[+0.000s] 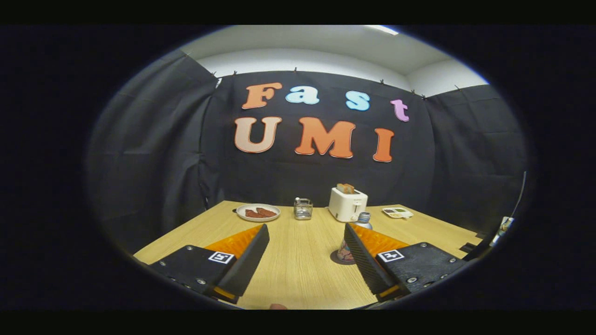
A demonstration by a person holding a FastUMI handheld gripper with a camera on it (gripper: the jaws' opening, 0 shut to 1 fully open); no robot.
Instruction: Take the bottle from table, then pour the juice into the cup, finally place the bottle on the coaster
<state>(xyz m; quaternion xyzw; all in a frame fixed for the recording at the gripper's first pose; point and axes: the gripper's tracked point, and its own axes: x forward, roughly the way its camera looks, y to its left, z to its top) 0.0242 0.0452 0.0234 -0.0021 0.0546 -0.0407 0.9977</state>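
Note:
A small bottle (363, 218) with a pale cap stands upright on a dark round coaster (339, 258) on the wooden table (298, 265). The right finger (361, 253) covers most of its body, leaving the cap and a strip of its lower side in sight. Farther back, near the wall, stands a clear glass cup (303, 209). My gripper (306, 228) is open, its fingers spread wide above the table with nothing between them. The bottle is just behind the right fingertip, outside the gap.
At the back of the table are a white plate (258, 212) with brown food, a white toaster (348, 204) with toast in it, and a small flat white object (397, 213). Black cloth walls close in the table's far and side edges.

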